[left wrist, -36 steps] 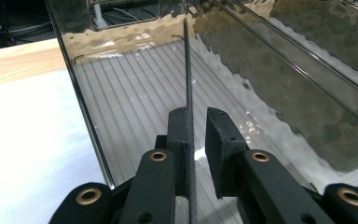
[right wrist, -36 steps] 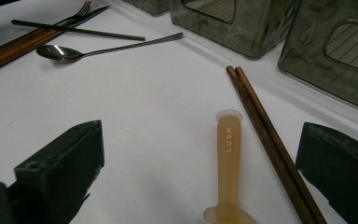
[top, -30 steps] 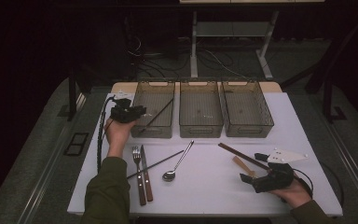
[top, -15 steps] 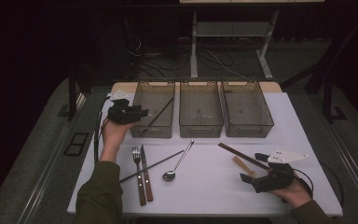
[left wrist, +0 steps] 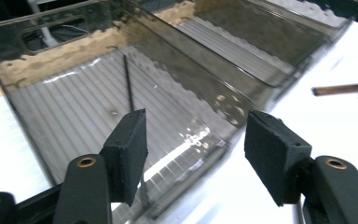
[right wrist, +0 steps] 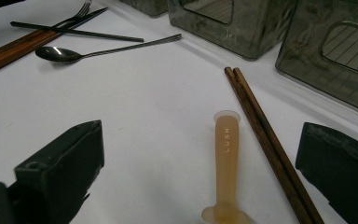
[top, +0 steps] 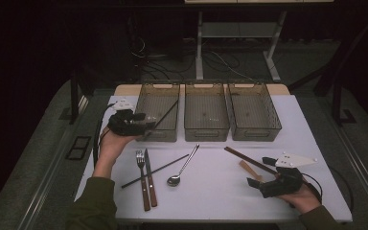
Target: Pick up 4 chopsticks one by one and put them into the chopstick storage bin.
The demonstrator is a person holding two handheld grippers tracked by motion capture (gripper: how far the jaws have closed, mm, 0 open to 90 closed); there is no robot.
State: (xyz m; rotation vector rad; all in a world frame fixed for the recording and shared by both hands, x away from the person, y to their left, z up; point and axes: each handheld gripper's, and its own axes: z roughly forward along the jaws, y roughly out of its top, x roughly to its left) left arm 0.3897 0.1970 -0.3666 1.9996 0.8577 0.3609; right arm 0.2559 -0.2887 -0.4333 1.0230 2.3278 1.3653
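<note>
My left gripper (top: 144, 122) hovers at the near left corner of the left bin (top: 148, 98), jaws pointing into it. In the left gripper view my left gripper (left wrist: 198, 135) stands open with nothing between its pads; the jaws have just been opening. A thin black chopstick (left wrist: 128, 84) lies slanted inside that bin, also visible from above as the black chopstick (top: 166, 113). My right gripper (top: 253, 181) rests on the table at the right, open. In the right gripper view a beige utensil rest (right wrist: 226, 158) lies between the jaws of my right gripper (right wrist: 200, 140), untouched, beside brown chopsticks (right wrist: 265, 144).
Two more grey bins, middle (top: 206, 125) and right (top: 273, 125), stand behind the white tabletop (top: 211, 196). In front lie a fork (top: 141, 178), a knife (top: 150, 179), a second black chopstick (top: 155, 170) and a spoon (top: 181, 167).
The left hand has drawn back slightly from the left bin, and the black chopstick stays leaning inside it. The right hand has kept still.
</note>
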